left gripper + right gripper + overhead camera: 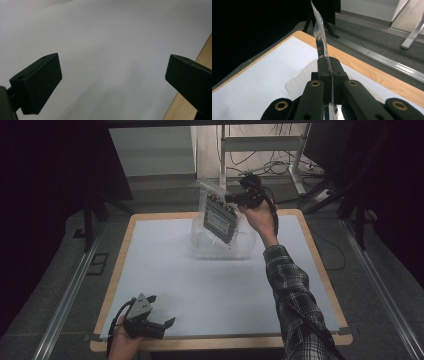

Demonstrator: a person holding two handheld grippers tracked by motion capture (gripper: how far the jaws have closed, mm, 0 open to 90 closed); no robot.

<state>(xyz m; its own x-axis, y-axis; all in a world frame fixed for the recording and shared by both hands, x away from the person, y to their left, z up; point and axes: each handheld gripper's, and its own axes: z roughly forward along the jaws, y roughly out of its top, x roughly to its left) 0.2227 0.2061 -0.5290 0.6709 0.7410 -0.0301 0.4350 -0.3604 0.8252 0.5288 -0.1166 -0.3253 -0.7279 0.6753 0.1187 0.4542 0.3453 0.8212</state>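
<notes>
Left claw (161,312) gaping, empty | right claw (231,198) pinching clear bag (218,215) over tub (220,247)

Bag (218,217) contents too small to identify; bin (220,247) blurred.

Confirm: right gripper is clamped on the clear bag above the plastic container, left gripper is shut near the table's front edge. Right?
Not quite. The left gripper is open: the left gripper view shows its jaws wide apart with nothing between them. The rest holds: the right gripper is clamped on the clear bag above the plastic container.
</notes>
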